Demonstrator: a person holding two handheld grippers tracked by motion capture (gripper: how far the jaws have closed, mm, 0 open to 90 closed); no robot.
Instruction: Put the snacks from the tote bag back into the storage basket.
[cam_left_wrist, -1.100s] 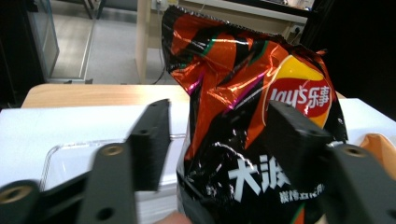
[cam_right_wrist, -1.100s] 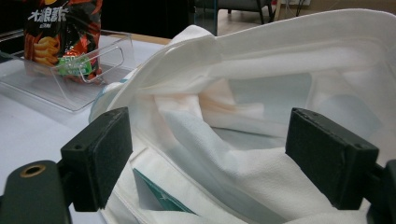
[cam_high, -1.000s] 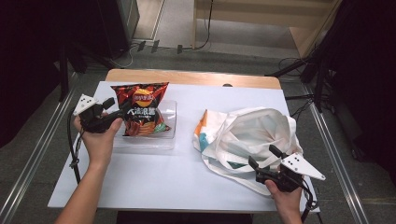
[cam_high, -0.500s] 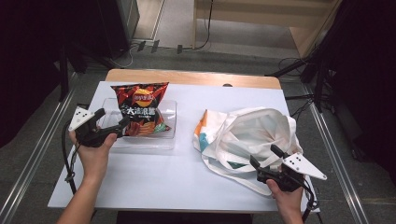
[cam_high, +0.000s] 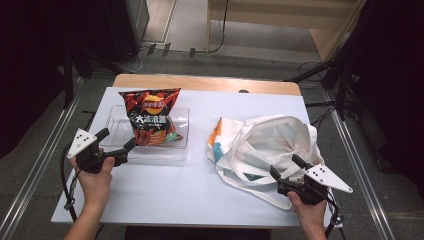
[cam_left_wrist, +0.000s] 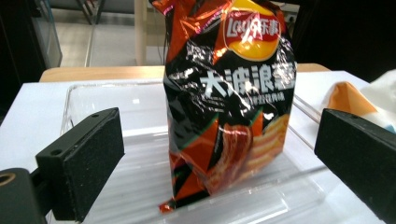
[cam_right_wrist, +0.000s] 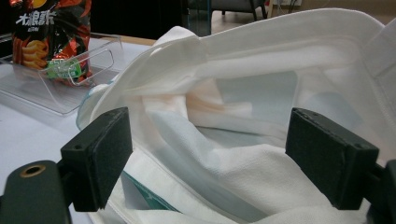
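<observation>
At the left of the white desk (cam_high: 200, 195), a person's left hand is holding the left claw (cam_high: 116, 146) just in front of a clear plastic tray (cam_high: 112, 122), its jaws having just been opening and now standing wide, with nothing between the pads. Inside that tray a bag of crisps (cam_high: 150, 116) is standing upright, orange and black, leaning slightly back; the tray's low walls are probably keeping it from toppling, and the claw looks to be sitting clear of it so the bag is resting on its own. In the left gripper view the bag (cam_left_wrist: 229, 98) is filling the gap ahead of the parted jaws without touching them. Further right, a white cloth tote bag (cam_high: 270, 145) is lying slumped on the desk, its mouth gaping toward the person. The right claw (cam_high: 285, 167) is sitting at its near rim, jaws wide apart, seemingly propping the opening ready to receive something; whether its pads are pressing the cloth I cannot tell.
</observation>
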